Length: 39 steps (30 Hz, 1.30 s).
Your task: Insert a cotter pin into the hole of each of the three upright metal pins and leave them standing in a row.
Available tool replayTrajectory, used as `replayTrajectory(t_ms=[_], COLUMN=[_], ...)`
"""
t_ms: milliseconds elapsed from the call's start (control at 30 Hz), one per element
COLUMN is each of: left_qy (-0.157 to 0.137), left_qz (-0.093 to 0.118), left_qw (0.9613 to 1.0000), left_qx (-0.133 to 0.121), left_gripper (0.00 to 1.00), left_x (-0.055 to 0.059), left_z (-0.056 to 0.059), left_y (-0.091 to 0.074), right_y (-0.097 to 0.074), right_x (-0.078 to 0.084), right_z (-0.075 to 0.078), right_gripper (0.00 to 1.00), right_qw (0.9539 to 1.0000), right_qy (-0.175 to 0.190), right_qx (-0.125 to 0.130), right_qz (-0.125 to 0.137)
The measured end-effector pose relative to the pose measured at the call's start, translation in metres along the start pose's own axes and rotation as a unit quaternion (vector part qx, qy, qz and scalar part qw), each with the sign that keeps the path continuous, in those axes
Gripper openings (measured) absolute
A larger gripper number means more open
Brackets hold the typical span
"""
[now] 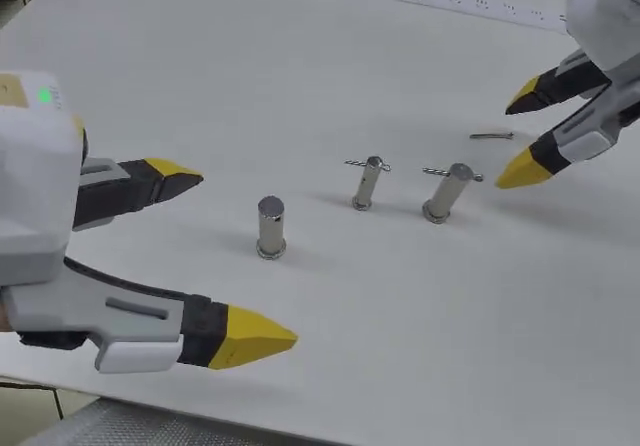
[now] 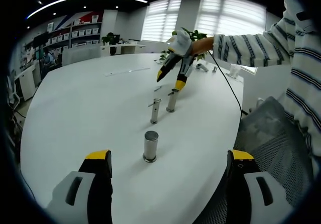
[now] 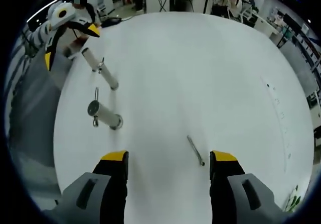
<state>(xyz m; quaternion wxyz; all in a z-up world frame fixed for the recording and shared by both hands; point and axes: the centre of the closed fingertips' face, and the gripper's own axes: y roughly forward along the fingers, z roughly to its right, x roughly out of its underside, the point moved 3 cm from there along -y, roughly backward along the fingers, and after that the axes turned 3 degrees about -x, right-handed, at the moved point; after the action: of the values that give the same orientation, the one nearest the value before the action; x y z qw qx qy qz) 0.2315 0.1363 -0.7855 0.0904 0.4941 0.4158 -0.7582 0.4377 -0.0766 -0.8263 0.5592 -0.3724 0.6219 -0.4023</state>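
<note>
Three metal pins stand in a row on the white table (image 1: pixel 300 66). The left pin (image 1: pixel 270 228) has nothing through it. A cotter pin crosses the top of the middle pin (image 1: pixel 367 183) and of the right pin (image 1: pixel 446 192). A loose cotter pin (image 1: pixel 491 136) lies flat behind the right pin. My left gripper (image 1: pixel 225 256) is open, its jaws either side of the bare pin (image 2: pixel 150 146) but short of it. My right gripper (image 1: pixel 518 136) is open above the loose cotter pin (image 3: pixel 195 150), which lies just ahead of its fingertips (image 3: pixel 223 156).
A white power strip (image 1: pixel 480 4) lies at the table's far edge. The near table edge runs just below my left gripper. A person's striped sleeve (image 2: pixel 261 48) reaches over the table on the right of the left gripper view.
</note>
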Motion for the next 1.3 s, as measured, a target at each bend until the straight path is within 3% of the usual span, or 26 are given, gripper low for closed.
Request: replayTrajectory(t_ms=[467,633,800,1033,1300], left_qy=[-0.002,-0.010,-0.005,0.000,-0.004], left_qz=[0.005,0.010,0.013,0.005,0.008], left_qw=[1.0000,0.9999,0.9999,1.0000,1.0000], left_qx=[0.007,0.002,-0.001,-0.003,0.001], left_gripper=[0.88,0.88,0.86,0.87,0.86], left_x=[-0.003,-0.004,-0.007,-0.003,-0.004], left_z=[0.010,0.008,0.001,-0.004,0.001], left_y=[0.003,0.004,0.002,0.002,0.004], right_y=[0.010,0.014,0.014,0.013,0.012], right_x=[0.007,0.008,0.008,0.009,0.010], right_z=[0.007,0.008,0.008,0.012,0.017], right_gripper=[0.50,0.49,0.42,0.28,0.12], right_qw=[0.9992,0.9987,0.9984,0.9981,0.9976], right_qy=[0.008,0.010,0.013,0.024,0.046], right_qx=[-0.024,-0.030,-0.033,-0.024,0.003], right_qz=[-0.032,-0.040,-0.045,-0.051,-0.052])
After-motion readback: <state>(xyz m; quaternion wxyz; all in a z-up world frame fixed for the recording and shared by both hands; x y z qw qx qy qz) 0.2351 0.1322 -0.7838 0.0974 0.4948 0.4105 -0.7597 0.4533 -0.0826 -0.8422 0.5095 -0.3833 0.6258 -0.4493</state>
